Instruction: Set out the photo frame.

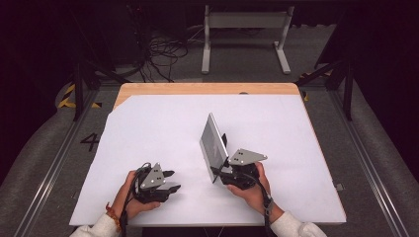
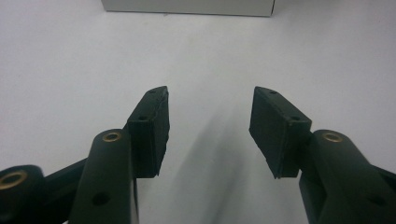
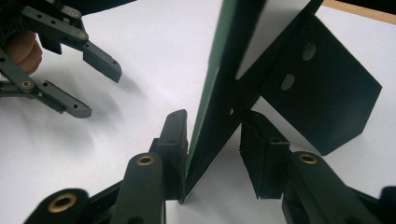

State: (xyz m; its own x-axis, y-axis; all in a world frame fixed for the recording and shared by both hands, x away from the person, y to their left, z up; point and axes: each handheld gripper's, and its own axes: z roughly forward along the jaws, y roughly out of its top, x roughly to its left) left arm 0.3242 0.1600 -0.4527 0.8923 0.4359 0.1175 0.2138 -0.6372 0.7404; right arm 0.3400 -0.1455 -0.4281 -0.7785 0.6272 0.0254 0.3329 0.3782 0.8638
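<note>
The right gripper [image 1: 221, 170] stood with its two black jaws set astride the lower edge of a thin flat panel with a pale grey face and a green edge [image 1: 213, 144], which stood on its edge on the white sheet covering the wooden table [image 1: 148, 133]. In the right gripper view the panel [image 3: 219, 98] ran up between the jaws: the left pad touched its green-edged side, while the right pad stood just apart from its dark back face, so the jaws straddled the panel without fully clamping it. Beyond the right pad, a black rectangular block with two round silver fasteners [image 3: 322, 98] was fixed to the panel's back, its lower corner near the sheet. The person's right hand [image 1: 252, 190] held that gripper from behind. The left gripper [image 1: 170, 180] lay well to the left of the panel, low over the sheet, in the person's left hand [image 1: 131, 200] — its jaws were spread wide with nothing between them. In the left gripper view the gripper [image 2: 210, 116] showed bare white sheet between its fingertips, and far ahead of them the pale base of the panel [image 2: 187, 6] stood at the top edge.
</note>
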